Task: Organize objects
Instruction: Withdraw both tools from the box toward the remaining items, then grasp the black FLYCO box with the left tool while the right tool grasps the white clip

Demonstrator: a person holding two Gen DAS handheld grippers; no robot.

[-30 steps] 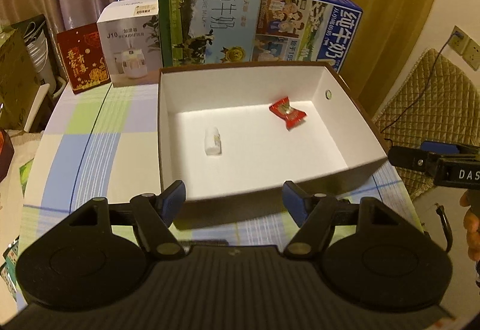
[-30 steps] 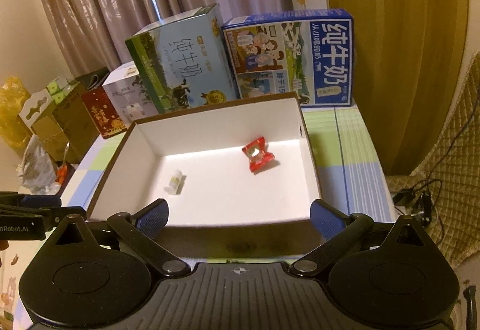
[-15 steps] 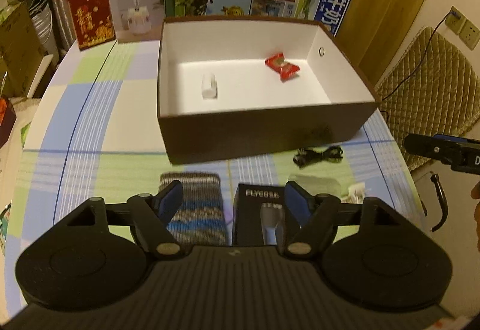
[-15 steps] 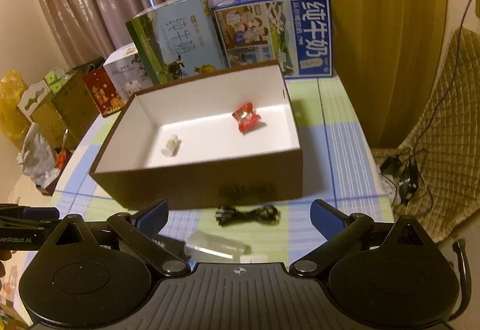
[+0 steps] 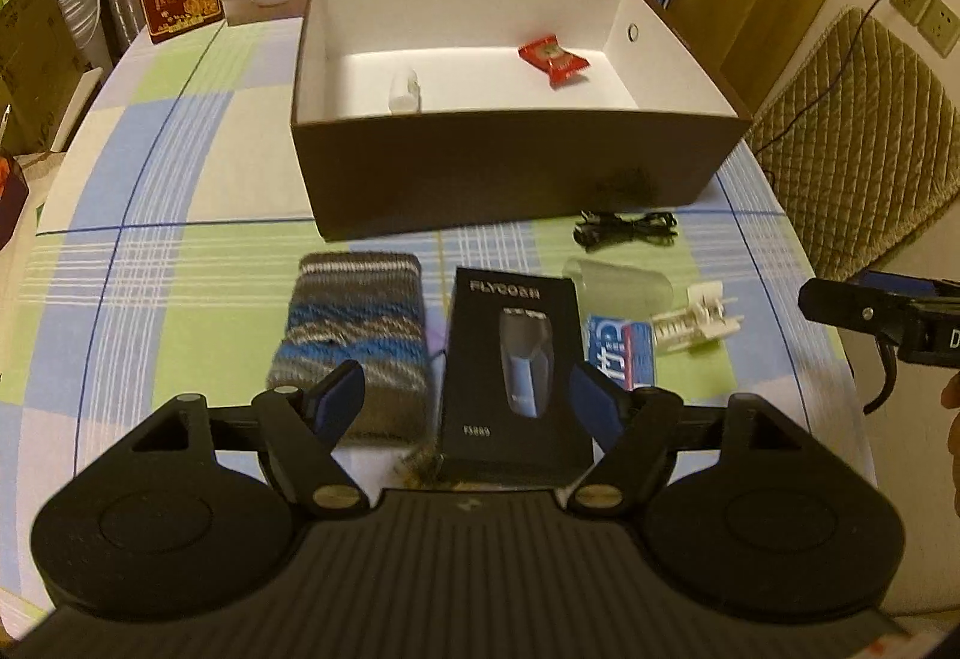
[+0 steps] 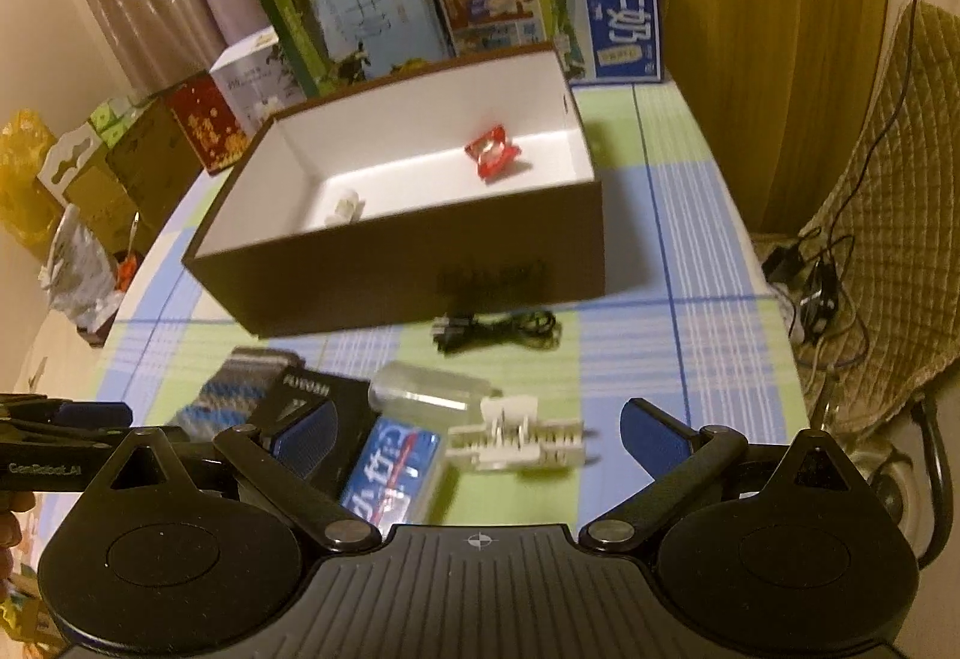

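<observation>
**Both tools pulled back from box, loose items now in view**

A second ago both wrist views sat right over the brown box [image 5: 516, 179]; now both have backed off toward the near edge of the table [image 5: 150, 251], and a row of unsorted things shows in the lower middle of each frame. Left tool [image 5: 467, 404]: jaws spread wide, holding nothing, hovering over the black shaver box [image 5: 510, 359] with the knitted pouch [image 5: 354, 335] just to its left. Right tool [image 6: 477, 434]: also wide open and empty, above the white clip [image 6: 519, 434] and the blue-and-white packet [image 6: 390, 470]. A clear plastic cup [image 6: 420, 389] lies on its side beside them; the black cable [image 5: 624, 230] lies close to the box's front wall.

Inside the box, unchanged: red candy [image 5: 553, 59] toward upper right, small white bottle [image 5: 403, 89] toward the left.

Meaning, as a judgement: two items are sorted and six wait on the table. The retreat looks like set-up for the next pick, likely the shaver box for the left, the clip or packet for the right. No grasp begun yet.
</observation>
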